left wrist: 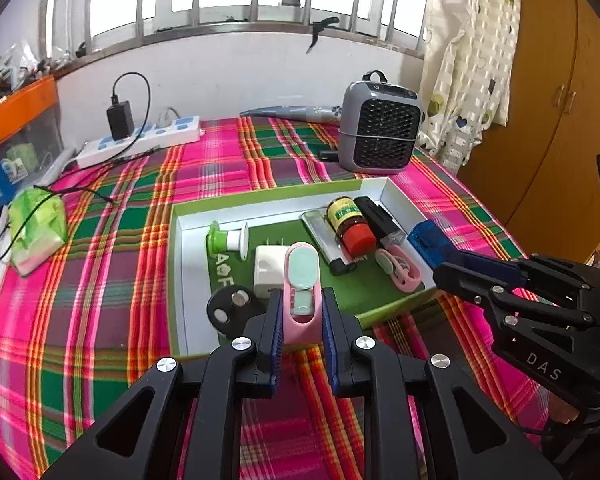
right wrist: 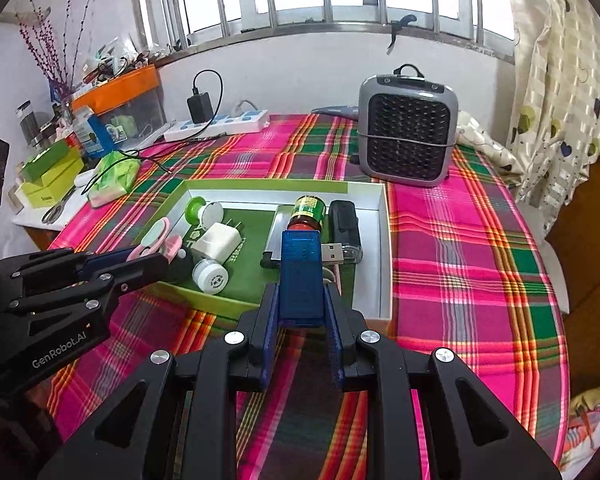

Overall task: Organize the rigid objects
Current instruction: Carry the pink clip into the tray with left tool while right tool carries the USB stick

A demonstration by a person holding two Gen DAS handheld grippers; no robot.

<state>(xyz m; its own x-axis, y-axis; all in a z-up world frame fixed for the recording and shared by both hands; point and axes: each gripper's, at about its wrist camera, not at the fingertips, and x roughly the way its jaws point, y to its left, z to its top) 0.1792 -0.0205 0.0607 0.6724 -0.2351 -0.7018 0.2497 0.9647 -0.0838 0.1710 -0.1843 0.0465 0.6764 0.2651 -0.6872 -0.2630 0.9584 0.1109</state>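
Note:
A green-and-white tray (left wrist: pixel 180 272) lies on the plaid table and also shows in the right wrist view (right wrist: pixel 384 240). My left gripper (left wrist: pixel 301 312) is shut on a pink and mint oblong case (left wrist: pixel 301 280), held over the tray's near edge. My right gripper (right wrist: pixel 302 304) is shut on a blue translucent box (right wrist: pixel 301 276), held over the tray's near right corner; it also shows in the left wrist view (left wrist: pixel 430 242). In the tray lie a white charger (left wrist: pixel 269 270), a red-capped bottle (left wrist: pixel 348 222), a silver lighter (left wrist: pixel 326 236), a black USB stick (left wrist: pixel 380 216) and a green-and-white spool (left wrist: pixel 226 238).
A grey fan heater (left wrist: pixel 380 128) stands behind the tray. A white power strip (left wrist: pixel 140 142) with a black adapter lies at the back left, a green tissue pack (left wrist: pixel 40 224) at the left. Boxes and clutter (right wrist: pixel 52 172) fill the left side. A curtain (left wrist: pixel 472 60) hangs at right.

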